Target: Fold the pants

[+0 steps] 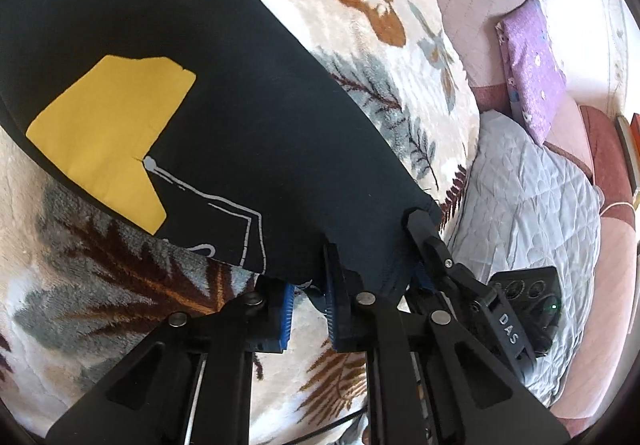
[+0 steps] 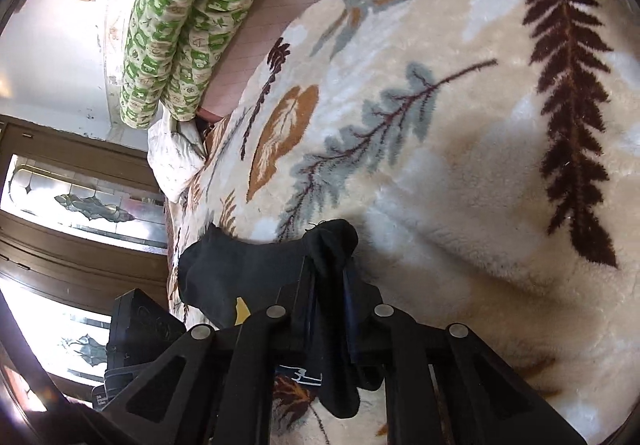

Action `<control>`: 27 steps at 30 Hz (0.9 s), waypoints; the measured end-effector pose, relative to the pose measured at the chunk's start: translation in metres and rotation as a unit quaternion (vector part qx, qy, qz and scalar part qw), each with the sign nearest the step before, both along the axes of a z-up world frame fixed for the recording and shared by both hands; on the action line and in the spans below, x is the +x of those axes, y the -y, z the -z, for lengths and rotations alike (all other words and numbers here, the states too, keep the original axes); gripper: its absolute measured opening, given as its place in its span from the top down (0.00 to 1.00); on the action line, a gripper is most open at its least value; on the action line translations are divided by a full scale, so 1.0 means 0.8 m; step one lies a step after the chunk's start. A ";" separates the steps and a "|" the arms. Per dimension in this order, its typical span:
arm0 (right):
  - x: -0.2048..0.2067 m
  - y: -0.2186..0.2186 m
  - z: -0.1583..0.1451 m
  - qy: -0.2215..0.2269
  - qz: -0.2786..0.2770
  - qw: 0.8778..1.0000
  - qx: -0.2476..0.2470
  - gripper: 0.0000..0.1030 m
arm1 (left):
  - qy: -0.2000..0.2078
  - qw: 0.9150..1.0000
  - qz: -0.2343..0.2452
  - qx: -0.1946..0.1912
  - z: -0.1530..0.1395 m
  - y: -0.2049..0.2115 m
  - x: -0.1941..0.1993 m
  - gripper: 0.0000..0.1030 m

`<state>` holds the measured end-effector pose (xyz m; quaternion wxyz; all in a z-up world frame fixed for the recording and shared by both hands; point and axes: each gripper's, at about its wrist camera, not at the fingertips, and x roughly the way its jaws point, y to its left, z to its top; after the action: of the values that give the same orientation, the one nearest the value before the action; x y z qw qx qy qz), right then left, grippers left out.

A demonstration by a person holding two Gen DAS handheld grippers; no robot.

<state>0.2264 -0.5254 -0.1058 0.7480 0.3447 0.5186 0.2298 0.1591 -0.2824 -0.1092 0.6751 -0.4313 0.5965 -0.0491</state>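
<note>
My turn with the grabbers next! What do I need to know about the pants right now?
Left gripper: its fingers look open, with the hem of the black pants hanging over them, not pinched.
Right gripper: shut on a bunched corner of the pants; in the left wrist view it is right beside the left one.
The pants, with a yellow patch, hang over the leaf-print blanket; part of the cloth is held up off it.
Done: one edge is picked up.
Left: I cannot see a finished fold. Probably take hold with the left, carry the edge across, lay it flat and smooth it.
</note>
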 end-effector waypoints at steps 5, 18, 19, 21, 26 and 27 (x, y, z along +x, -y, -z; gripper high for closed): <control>-0.005 -0.011 -0.025 0.006 0.002 1.000 -0.021 0.89 | 0.004 1.000 0.009 -0.012 -0.010 -0.011 -0.003 0.89; -0.002 -0.078 -0.080 0.024 -0.006 0.999 -0.042 0.89 | 0.017 0.998 -0.021 -0.054 -0.036 -0.101 -0.005 0.89; -0.001 -0.087 -0.083 0.026 -0.010 0.999 -0.042 0.89 | 0.017 0.998 -0.026 -0.056 -0.037 -0.108 -0.003 0.89; 0.004 -0.109 -0.091 0.030 -0.017 0.998 -0.048 0.89 | 0.017 0.998 -0.034 -0.059 -0.039 -0.127 -0.002 0.89; 0.015 -0.160 -0.092 0.028 -0.037 0.998 -0.052 0.89 | 0.023 0.996 -0.066 -0.054 -0.038 -0.174 0.000 0.89; 0.016 -0.168 -0.091 0.028 -0.040 0.997 -0.052 0.89 | 0.023 0.996 -0.071 -0.053 -0.037 -0.181 0.001 0.89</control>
<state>0.2390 -0.3913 -0.0330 0.7691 0.2781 0.5220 0.2420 0.1601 -0.1374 -0.0795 0.6661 -0.5066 0.5457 -0.0429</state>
